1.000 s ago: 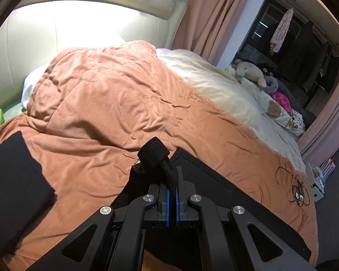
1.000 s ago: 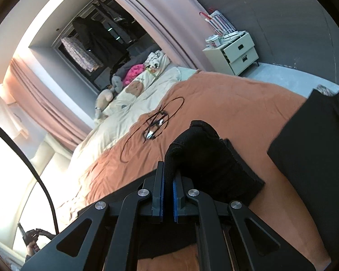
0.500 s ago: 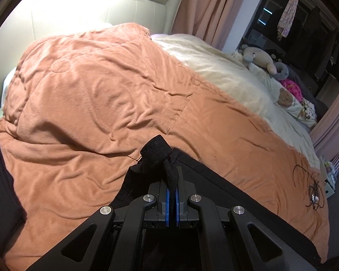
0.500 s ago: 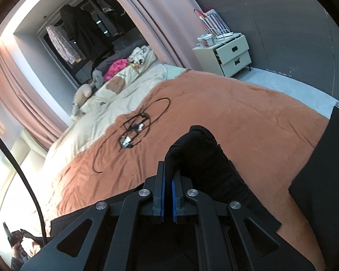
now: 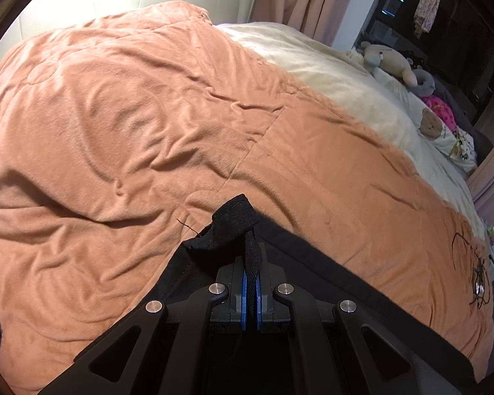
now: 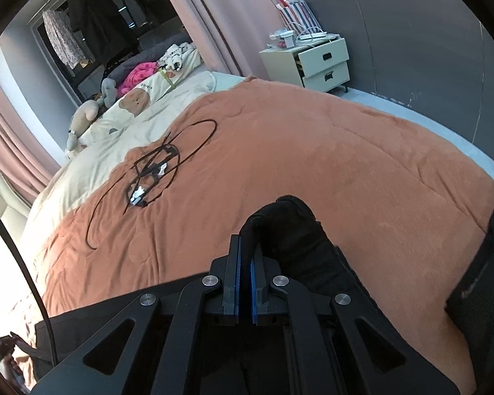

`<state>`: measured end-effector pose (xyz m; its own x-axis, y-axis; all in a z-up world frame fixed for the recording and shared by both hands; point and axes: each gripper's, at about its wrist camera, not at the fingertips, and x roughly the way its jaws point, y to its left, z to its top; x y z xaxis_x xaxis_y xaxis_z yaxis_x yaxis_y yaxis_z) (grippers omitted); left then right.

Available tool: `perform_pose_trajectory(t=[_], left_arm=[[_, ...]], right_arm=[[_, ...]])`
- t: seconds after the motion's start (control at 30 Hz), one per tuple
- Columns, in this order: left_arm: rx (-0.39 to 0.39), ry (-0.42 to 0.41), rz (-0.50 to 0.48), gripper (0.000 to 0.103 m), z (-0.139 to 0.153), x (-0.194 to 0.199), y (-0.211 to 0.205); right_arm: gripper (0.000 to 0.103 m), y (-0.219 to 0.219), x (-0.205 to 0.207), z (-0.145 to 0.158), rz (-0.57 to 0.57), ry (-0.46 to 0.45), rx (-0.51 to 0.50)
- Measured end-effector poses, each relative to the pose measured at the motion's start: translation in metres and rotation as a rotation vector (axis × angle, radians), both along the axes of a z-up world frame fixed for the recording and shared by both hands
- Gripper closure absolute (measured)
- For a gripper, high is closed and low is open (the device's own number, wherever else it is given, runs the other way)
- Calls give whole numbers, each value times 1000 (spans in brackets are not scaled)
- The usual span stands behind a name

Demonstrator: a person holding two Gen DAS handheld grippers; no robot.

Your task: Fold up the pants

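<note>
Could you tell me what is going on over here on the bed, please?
A person is folding black pants with two handheld grippers. The left gripper and the right gripper are each clamped shut on a bunched bit of the black fabric, above the orange blanket. A tangled black cable lies further along the blanket, clear of the pants.

One pants [image 5: 233, 227], two grippers [image 5: 251, 283] [image 6: 243, 279], one nightstand [image 6: 316, 62]

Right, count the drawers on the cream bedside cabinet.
2 on the cream bedside cabinet by the grey wall: upper drawer, pulled slightly open, lower drawer directly beneath. None seems hidden.
</note>
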<state>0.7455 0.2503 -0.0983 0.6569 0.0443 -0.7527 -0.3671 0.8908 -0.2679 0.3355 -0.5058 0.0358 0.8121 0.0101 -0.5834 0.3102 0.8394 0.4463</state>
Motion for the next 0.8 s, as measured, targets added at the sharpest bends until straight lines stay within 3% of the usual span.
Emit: perform_pose_trajectory(t=[0.17,0.37,0.4,0.43,0.47,0.5,0.53,0.6,0.63,0.67,0.8], left_arm=[[33,3,-12,100,-3,26,-11],[-16,21,17,97,-26,44,-7],[-19,36,23,89,-30,46,-6],[-23,55,35,68,-36,46,-5],[-28,56,41,54,-38,45,-3],[-27,49,46,28,-39,42,-1],[-8,37,63,16,-37,37,1],[-3,14,60,15,-33,31,5],[-8,12,56,15,-32,29,7],[-9,14,57,15,-31,26,11],[-1,12,57,14,-24,10,20]], right_arm=[[102,6,23,-11,-13,8,-40],[102,11,45,-23,-36,17,-67],[102,13,48,-23,-39,5,-71],[102,14,53,-24,-34,4,-67],[101,13,58,-27,-25,14,-56],[98,12,62,-30,-26,31,-42],[93,10,66,-33,-25,42,-23],[66,6,69,-32,-12,36,-14],[33,3,66,-29,-11,16,-19],[19,1,63,-26,-12,-4,-20],[19,-1,48,-20,20,-44,-11]])
